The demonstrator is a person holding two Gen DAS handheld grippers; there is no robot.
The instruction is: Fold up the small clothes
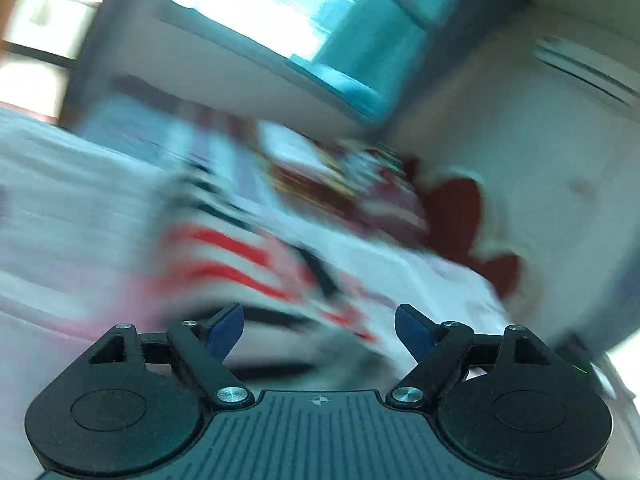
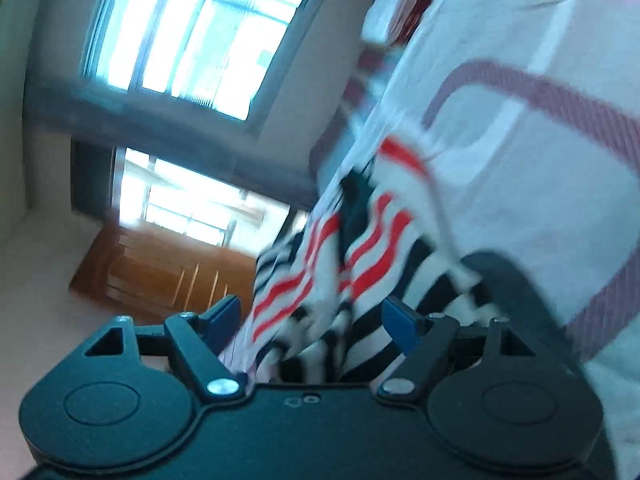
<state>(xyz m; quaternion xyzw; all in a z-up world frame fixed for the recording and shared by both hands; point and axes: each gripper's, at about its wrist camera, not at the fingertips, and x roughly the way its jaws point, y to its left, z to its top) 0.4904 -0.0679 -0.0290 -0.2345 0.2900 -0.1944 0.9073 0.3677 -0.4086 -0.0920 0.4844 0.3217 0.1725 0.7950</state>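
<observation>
A small striped garment, white with red and dark navy stripes, lies on the pale bedsheet ahead of my left gripper, which is open and empty just short of it. The left wrist view is heavily blurred. In the right wrist view the same garment lies bunched between the spread blue fingertips of my right gripper, which is open. The cloth reaches back to the gripper body, and I cannot tell whether it touches the pads.
The bed has a white sheet with purple rounded lines. A heap of colourful clothes and a dark red shape sit at the far end. Windows, a wooden cabinet and a white wall lie beyond.
</observation>
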